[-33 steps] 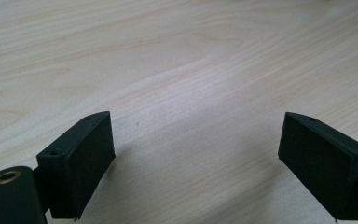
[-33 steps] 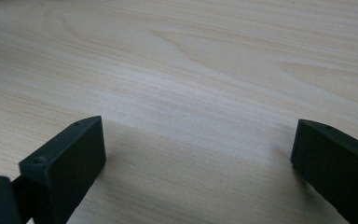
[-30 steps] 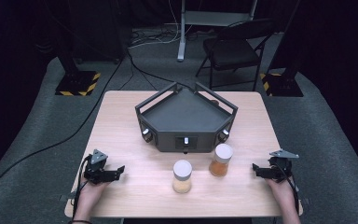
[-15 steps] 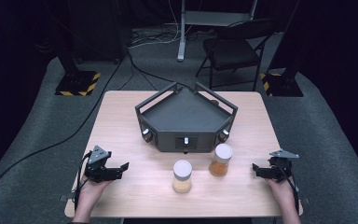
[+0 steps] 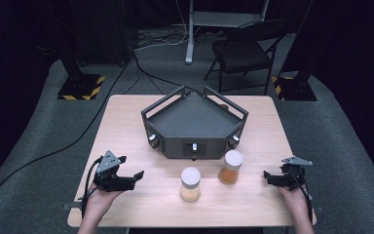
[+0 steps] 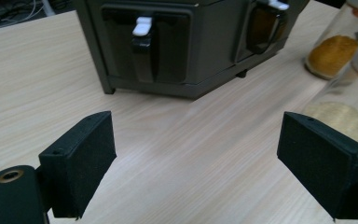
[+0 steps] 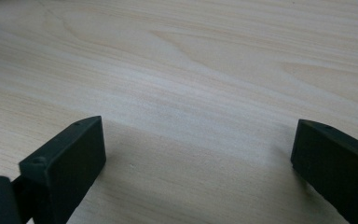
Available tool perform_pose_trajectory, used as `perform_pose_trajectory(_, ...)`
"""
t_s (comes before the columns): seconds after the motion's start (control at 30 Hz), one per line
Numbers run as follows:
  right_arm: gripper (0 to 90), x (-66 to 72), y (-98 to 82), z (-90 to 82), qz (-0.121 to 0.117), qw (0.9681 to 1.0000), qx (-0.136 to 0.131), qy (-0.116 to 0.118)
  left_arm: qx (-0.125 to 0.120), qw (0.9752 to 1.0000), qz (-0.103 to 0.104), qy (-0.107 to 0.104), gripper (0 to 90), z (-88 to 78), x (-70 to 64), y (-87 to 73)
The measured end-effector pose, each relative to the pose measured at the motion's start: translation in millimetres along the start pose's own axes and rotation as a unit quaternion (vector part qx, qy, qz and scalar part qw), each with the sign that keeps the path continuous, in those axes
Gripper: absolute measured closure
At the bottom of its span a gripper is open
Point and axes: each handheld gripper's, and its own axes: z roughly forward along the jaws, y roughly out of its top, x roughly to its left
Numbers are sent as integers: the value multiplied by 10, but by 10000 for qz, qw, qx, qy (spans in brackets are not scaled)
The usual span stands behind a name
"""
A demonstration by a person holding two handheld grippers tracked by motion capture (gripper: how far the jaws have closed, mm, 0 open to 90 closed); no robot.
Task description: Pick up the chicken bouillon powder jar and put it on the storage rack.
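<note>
Left gripper (image 5: 137,176) at 7 o'clock, jaws spread, empty, aimed at the pale-filled jar (image 5: 190,184) standing at 6. Right gripper (image 5: 268,178) at 4 o'clock, jaws spread over bare table (image 5: 126,112). Orange-filled jar (image 5: 231,166) just beyond, near the pale one. Risk: a low, sideways approach tips either upright jar, or knocks one into the dark case (image 5: 195,122) at 12.

Two white-capped jars stand upright before me: the pale-filled jar (image 5: 190,184) mid-table, the orange-filled jar (image 5: 231,167) just beside it, nearer the dark tray (image 5: 194,123).
</note>
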Motion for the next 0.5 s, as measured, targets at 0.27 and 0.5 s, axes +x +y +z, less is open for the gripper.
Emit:
perform_pose_trajectory(0.27,21,0,0,0,0,10000,0,0,-93,9994,174,-281,110,-9,-111,94)
perform_pose_trajectory(0.5,21,0,0,0,-1,10000,1,0,-174,9982,341,-467,110,-6,-223,160)
